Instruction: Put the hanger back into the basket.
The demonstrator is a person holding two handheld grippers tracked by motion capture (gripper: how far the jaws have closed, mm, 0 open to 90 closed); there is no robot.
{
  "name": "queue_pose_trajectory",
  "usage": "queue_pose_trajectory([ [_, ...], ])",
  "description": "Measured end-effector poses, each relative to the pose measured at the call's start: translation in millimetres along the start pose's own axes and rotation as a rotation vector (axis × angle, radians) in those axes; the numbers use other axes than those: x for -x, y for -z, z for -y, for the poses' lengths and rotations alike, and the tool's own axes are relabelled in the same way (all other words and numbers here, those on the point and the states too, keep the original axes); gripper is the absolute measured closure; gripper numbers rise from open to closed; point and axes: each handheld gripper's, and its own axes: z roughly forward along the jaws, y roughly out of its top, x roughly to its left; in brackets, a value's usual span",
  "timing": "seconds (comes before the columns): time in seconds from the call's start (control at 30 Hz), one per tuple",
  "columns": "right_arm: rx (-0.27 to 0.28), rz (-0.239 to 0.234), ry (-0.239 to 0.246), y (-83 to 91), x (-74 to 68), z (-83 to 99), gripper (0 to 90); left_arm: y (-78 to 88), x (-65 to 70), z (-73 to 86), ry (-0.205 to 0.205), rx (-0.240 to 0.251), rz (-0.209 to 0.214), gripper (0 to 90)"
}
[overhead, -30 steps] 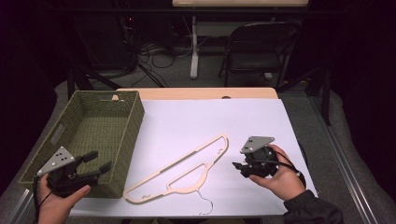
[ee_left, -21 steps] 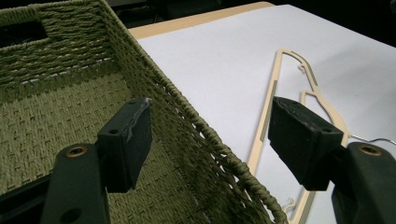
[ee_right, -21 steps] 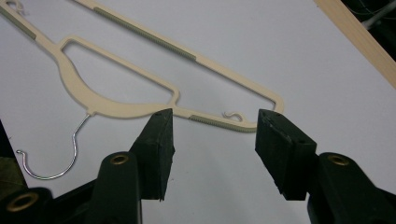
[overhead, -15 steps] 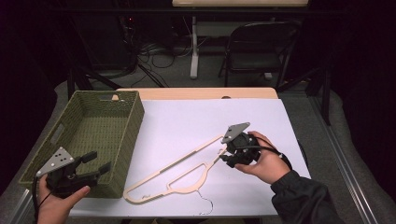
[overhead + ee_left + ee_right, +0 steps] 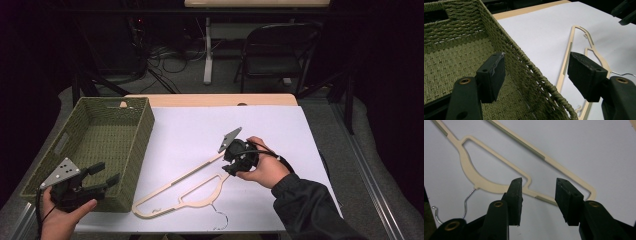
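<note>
The hanger looks like smooth matt cream plastic with a thin shiny metal hook. The basket is rough woven green cord. The desk wears smooth matt white paper.

Cream plastic clothes hanger with wire hook laid flat on white sheet-covered table, right of green woven rectangular basket. Right gripper positioned over hanger's far end, near sheet's middle. Left gripper held at basket's near corner, straddling its rim.
</note>
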Motion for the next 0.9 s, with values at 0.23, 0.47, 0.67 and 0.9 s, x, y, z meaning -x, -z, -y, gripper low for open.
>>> queue_pose_trajectory([
  [0.23, -0.012, -0.026, 0.018, -21.8, -1.7, -12.0, 54.1, -1.4, 0.4, 0.4, 0.000, 0.000, 0.001, 30.8],
  [0.47, -0.016, -0.054, 0.047, -35.4, -1.8, -22.9, 54.1, -1.5, -0.3, 1.0, 0.000, -0.003, -0.001, 30.8],
  [0.67, -0.042, -0.057, 0.085, -46.4, -3.6, -29.3, 54.1, -1.0, -0.1, 1.2, -0.001, -0.005, -0.002, 30.8],
  [0.9, -0.070, -0.065, 0.122, -56.7, -5.8, -36.7, 52.3, -1.1, 0.1, 1.3, -0.003, -0.007, 0.000, 30.8],
])
